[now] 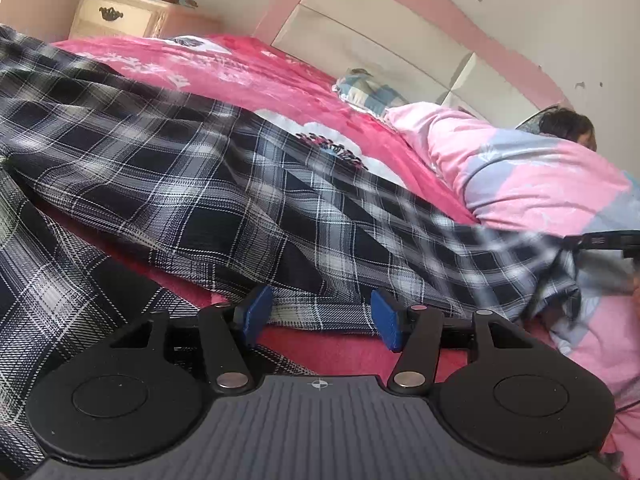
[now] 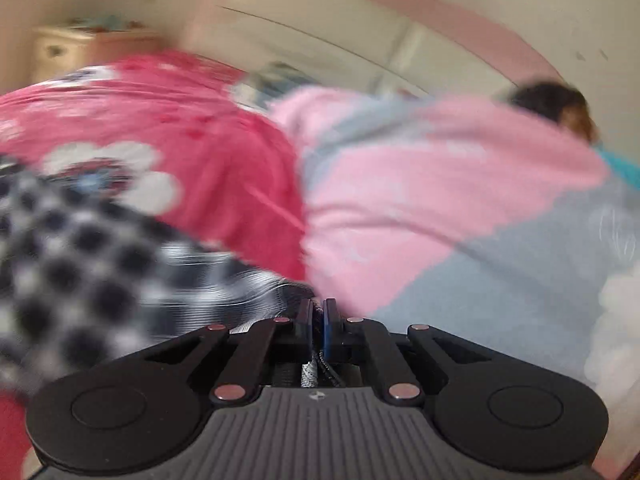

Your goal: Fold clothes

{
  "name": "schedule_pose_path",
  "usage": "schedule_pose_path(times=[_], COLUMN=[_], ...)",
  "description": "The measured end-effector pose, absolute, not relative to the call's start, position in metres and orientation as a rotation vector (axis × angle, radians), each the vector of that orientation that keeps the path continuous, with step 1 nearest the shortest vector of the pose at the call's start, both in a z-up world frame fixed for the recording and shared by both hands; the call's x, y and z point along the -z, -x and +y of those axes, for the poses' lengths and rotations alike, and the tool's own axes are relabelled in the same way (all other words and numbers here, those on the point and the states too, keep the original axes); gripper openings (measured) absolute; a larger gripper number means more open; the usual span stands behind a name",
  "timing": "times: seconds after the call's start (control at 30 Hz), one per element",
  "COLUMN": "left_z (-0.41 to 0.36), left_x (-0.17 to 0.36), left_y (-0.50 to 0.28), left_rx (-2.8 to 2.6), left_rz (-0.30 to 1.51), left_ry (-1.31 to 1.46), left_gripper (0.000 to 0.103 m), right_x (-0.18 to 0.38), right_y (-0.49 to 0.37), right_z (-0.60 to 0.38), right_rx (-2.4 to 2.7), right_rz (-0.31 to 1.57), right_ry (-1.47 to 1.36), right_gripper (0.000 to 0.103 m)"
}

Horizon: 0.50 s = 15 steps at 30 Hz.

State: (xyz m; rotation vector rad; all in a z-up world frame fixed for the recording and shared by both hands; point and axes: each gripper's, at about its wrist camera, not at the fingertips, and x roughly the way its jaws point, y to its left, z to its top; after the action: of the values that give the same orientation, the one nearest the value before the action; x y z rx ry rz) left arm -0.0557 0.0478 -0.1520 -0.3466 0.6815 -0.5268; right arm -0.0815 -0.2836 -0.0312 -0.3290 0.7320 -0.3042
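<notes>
A black-and-white plaid garment (image 1: 192, 168) lies spread across the red flowered bedspread (image 1: 248, 76). My left gripper (image 1: 320, 315) hovers low over its near hem. Its blue pads (image 1: 386, 320) stand apart, with the hem lying loose between them. In the right wrist view my right gripper (image 2: 318, 320) is shut on a pinch of the plaid garment (image 2: 80, 256), and a strip of cloth shows behind the closed fingers. That view is blurred. At the far right of the left wrist view a dark gripper part (image 1: 600, 240) lifts the garment's right end off the bed.
A person lies under a pink-and-grey quilt (image 1: 532, 176) on the right side of the bed, dark hair (image 1: 568, 126) showing near the padded headboard (image 1: 380, 40). A cream nightstand (image 1: 116, 16) stands at the back left. A patterned pillow (image 1: 372, 90) lies by the headboard.
</notes>
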Motion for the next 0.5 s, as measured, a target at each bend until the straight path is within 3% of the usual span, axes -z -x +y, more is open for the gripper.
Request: schedule_pose_path(times=[0.17, 0.27, 0.37, 0.5], left_z=[0.049, 0.049, 0.049, 0.051], left_x=[0.151, 0.151, 0.151, 0.15], left_y=[0.055, 0.055, 0.055, 0.055], left_rx=[0.525, 0.524, 0.521, 0.517], left_rz=[0.683, 0.681, 0.679, 0.677], left_ry=[0.352, 0.347, 0.338, 0.334], left_gripper=[0.055, 0.055, 0.055, 0.055], right_x=[0.055, 0.075, 0.069, 0.056], right_y=[0.153, 0.191, 0.195, 0.177], right_z=[-0.205, -0.178, -0.191, -0.235], right_rx=[-0.054, -0.184, -0.144, -0.015], right_rz=[0.829, 0.891, 0.918, 0.937], right_ry=[0.643, 0.768, 0.608, 0.305], right_gripper=[0.006, 0.014, 0.029, 0.033])
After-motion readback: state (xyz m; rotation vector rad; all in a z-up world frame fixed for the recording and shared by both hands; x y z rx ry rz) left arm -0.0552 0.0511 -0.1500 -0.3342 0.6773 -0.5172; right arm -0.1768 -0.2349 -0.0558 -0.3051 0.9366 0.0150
